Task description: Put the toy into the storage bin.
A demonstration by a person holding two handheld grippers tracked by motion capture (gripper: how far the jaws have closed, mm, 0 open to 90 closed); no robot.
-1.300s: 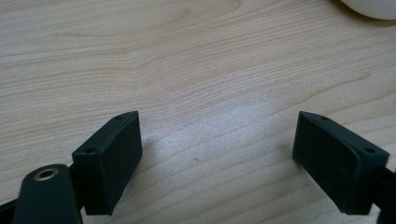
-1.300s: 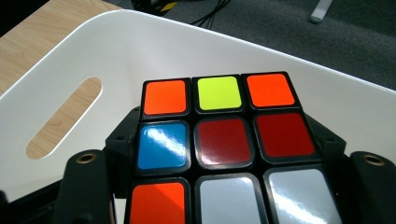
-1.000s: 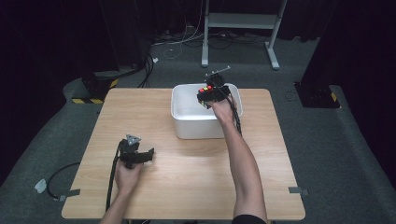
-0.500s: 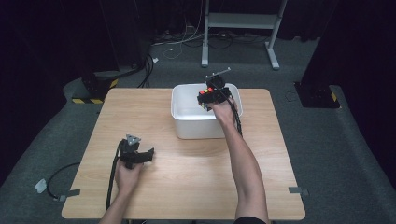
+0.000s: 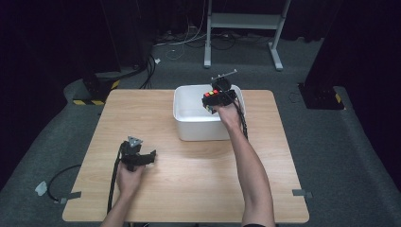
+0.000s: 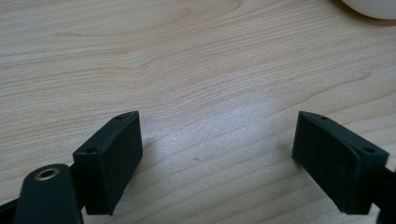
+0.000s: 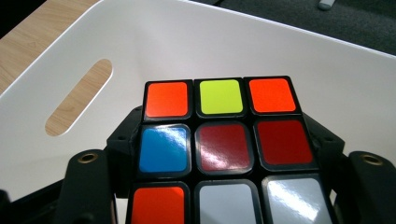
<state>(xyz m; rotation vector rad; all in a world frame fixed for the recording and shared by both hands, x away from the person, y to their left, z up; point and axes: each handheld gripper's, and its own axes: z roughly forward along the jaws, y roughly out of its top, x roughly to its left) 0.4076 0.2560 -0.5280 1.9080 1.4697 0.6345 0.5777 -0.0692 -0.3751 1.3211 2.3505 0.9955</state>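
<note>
1. Change since the earlier frames: in the high view almost nothing has shifted. The right gripper [image 5: 213, 98] stays over the white bin [image 5: 187, 124] with the puzzle cube [image 5: 211, 94] in its jaws, and the left gripper [image 5: 144, 158] stays on the wooden table [image 5: 189, 189] near the front left.

2. High view: the right hand [image 5: 226, 112] reaches over the bin's right-hand rim. The cube sits between the jaws, above the bin's interior. The left hand [image 5: 128, 177] holds its gripper low on the table, well apart from the bin, with its cable [image 5: 113, 182] trailing back toward the person.

3. Left gripper view: the two black jaws stand wide apart, released, with bare wood grain between them. A corner of the bin [image 6: 371, 7] lies beyond the fingertips, at the upper right.

4. Right gripper view: the jaws are clenched on the cube [image 7: 224, 149], one on each side. The face toward the camera shows orange, yellow, blue, dark red and white tiles. Beyond the fingertips lies the bin's white wall [image 7: 289, 60], with a handle slot [image 7: 78, 103] off to the left.
</note>
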